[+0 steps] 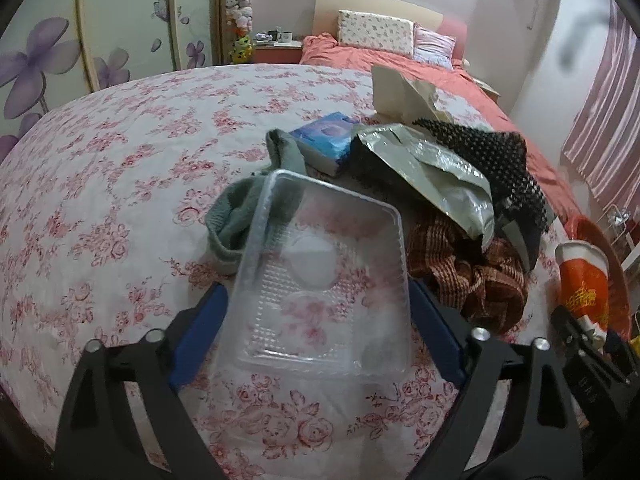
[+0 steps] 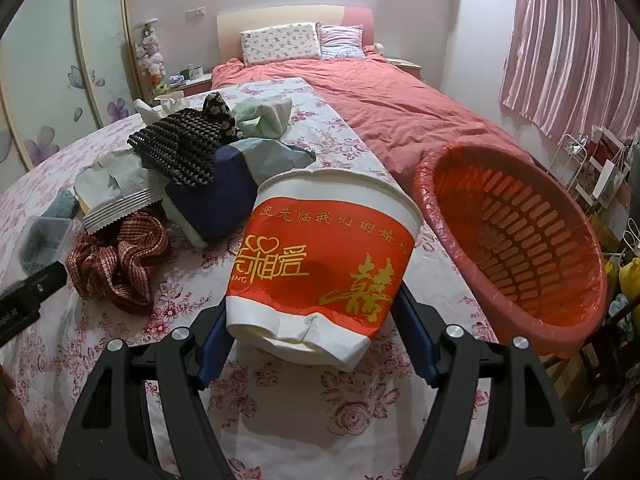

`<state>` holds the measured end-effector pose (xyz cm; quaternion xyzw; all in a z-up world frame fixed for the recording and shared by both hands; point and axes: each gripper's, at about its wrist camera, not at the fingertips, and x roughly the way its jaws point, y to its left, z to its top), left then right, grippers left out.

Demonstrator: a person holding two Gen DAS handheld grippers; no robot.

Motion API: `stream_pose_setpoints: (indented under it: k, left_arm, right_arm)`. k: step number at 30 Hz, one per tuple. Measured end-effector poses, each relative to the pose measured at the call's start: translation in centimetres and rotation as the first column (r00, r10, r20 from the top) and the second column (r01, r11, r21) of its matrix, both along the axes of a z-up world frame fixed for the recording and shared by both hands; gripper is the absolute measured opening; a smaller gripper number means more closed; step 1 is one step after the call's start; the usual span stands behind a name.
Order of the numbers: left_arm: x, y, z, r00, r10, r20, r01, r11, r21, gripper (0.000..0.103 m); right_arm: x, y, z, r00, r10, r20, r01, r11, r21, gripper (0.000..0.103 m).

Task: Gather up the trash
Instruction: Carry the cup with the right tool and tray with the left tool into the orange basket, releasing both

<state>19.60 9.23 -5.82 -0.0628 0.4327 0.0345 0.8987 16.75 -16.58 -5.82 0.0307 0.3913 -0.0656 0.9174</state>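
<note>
My right fingers (image 2: pixel 310 334) pinch a crumpled paper cup (image 2: pixel 324 264) beside the red basket (image 2: pixel 516 248), left fingers (image 1: pixel 316 332) clamp a clear plastic tray (image 1: pixel 324 276) above the bed; that flimsy tray could flex and slip out

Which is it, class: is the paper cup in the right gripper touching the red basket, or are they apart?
Apart. The right wrist view shows the paper cup clamped in the right gripper, with floral cloth visible between it and the red basket.
</note>
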Motion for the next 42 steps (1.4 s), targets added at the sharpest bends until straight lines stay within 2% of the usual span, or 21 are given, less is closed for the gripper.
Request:
stream_pose_setpoints:
  k: [1,4,9,18,23,33,42]
  left_arm:
    - [0.1,-0.2,-0.2,1.0,-0.014,-0.009,0.014,1.0,0.002,0.074]
    - [0.1,-0.5,-0.3,1.0,-0.03,-0.002,0.03,0.999,0.011,0.072]
    - [-0.6,-0.3,0.6,0.998,-0.048,0.03,0.049,0.999,-0.019,0.072]
    - [-2.2,-1.5,4.6,0.99,-0.087,0.115,0.093,0.994,-0.049,0.072]
    - [-2.8,-3.7,6.9,0.976,-0.144,0.167,0.156,0.986,-0.066,0.072]
    - [-2.5,-11.5,8.7,0.928,-0.305,0.214,0.329,0.941,-0.084,0.072]
    - [-1.5,-18.0,8.6,0.88,-0.421,0.221,0.452,0.885,-0.115,0.072]
  right_arm:
    - [0.0,0.0,0.0,1.0,0.001,0.0,-0.001,1.0,0.0,0.072]
    - [-0.1,0.0,0.1,1.0,0.004,0.001,-0.004,1.0,0.0,0.072]
    - [-0.7,-0.2,0.6,1.0,0.004,0.019,-0.004,1.0,0.002,0.072]
    - [-1.9,-1.6,2.7,0.997,-0.006,0.073,0.005,1.0,0.022,0.072]
    - [-3.0,-3.3,3.7,0.993,-0.028,0.111,0.024,0.999,0.035,0.072]
    - [-4.9,-8.0,5.5,0.976,-0.12,0.181,0.122,0.993,0.003,0.072]
    - [-5.0,-12.3,4.8,0.957,-0.229,0.18,0.233,0.972,0.001,0.072]
